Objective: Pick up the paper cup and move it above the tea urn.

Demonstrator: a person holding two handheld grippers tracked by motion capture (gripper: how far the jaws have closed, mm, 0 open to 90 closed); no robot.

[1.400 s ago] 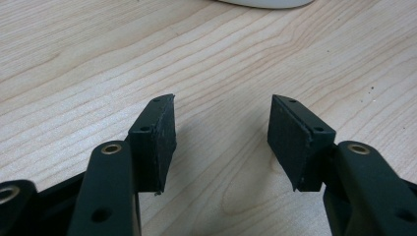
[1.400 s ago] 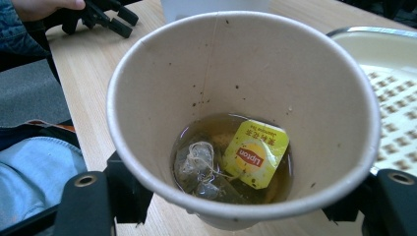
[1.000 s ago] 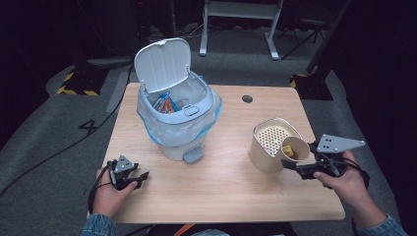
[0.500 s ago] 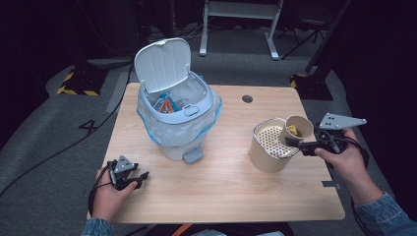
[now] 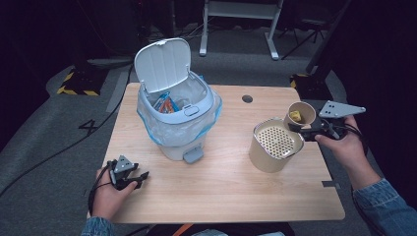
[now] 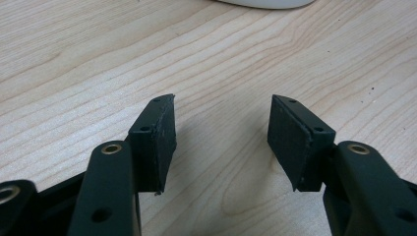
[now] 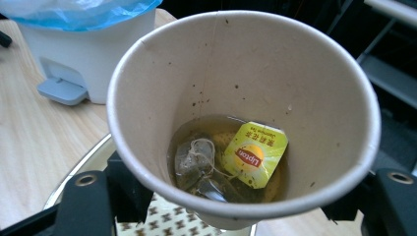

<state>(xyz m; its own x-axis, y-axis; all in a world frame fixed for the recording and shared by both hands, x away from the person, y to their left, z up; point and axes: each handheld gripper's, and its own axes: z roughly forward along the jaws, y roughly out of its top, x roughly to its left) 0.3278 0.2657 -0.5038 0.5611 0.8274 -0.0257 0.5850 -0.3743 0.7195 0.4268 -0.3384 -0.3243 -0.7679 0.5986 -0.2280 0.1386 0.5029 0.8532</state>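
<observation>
On the right side of the table point(image 5: 221, 196), right gripper point(image 5: 304, 129) clamped on a paper cup point(image 5: 300, 116), one jaw on each side of the cup wall. Held the cup up off the wood, just past the far right edge of the tan strainer can point(image 5: 274, 145), tipped a bit toward it. Inside the cup point(image 7: 243, 118): a shallow puddle of brownish tea, a soggy tea bag point(image 7: 194, 160) with its string bunched up, and a yellow Lipton tag point(image 7: 255, 153) leaning against the bottom wall. Little dark specks stuck up the inside too. Perforated lid of the can point(image 7: 162, 219) peeking out right under the cup in the right gripper view.

Over at the near left corner, left gripper point(image 5: 140, 178) parked low over the wood, jaws apart with nothing in between, just bare wood grain under the pads point(image 6: 160, 140). Pointed roughly toward the bin.

Middle-left of the table: white pedal bin point(image 5: 179, 125) with a blue-edged clear bag, lid point(image 5: 162, 65) flipped up and back, some colourful wrappers point(image 5: 166, 104) already in it. Grey pedal point(image 5: 193, 155) facing the near edge. Bin well apart from the cup, can sitting between the two.

Small dark hole point(image 5: 247, 98) in the tabletop behind the can.
</observation>
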